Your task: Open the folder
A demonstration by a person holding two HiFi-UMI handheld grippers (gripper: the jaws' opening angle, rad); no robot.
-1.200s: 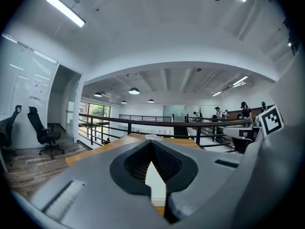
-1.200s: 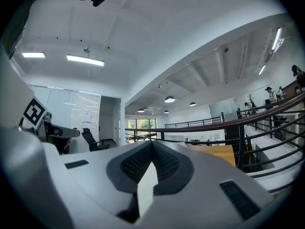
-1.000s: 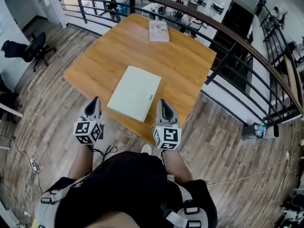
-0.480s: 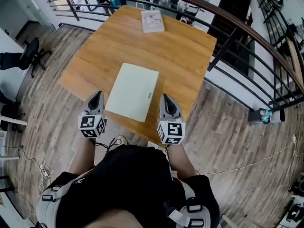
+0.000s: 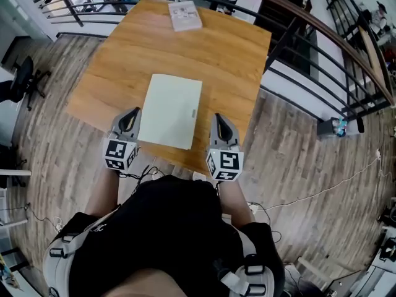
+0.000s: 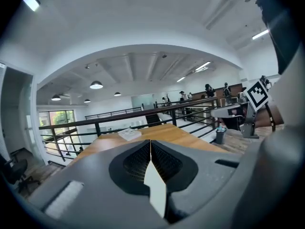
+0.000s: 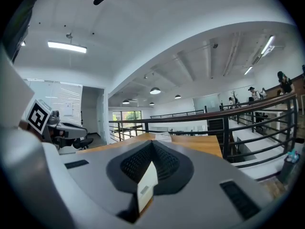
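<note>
Left tongs (image 5: 131,112): jaws were closed tip to tip in their own view (image 6: 150,144) and gripped nothing. A pale sliver showed through the slot behind the tips. They pointed away from the person, over the near left part of the table, with their marker cube (image 5: 120,154) at the back.
Folder (image 5: 170,110): pale green and closed, it lay flat on the near half of the table between the two pairs of tongs. Its left edge was just beside the left tongs. Neither pair was seen touching it.
Label (image 5: 193,112): a small grey tag sat at the folder's right edge, on the side facing the right tongs.
Booklet (image 5: 185,15): it lay flat at the far end of the table, well apart from the folder and both tongs.
Right tongs (image 5: 220,117): jaws also met at the tips in their own view (image 7: 152,144), with nothing clamped. A pale strip bearing a grey tag showed through the slot behind the tips. They pointed away from the person, near the folder's right edge with bare wood between, and their marker cube (image 5: 224,164) was at the back.
Table (image 5: 229,54): wooden and square, it sat cornerwise to the person, and the folder lay towards its near edge.
Railing (image 5: 309,39): dark bars under a wooden rail curved round the far and right sides of the table.
</note>
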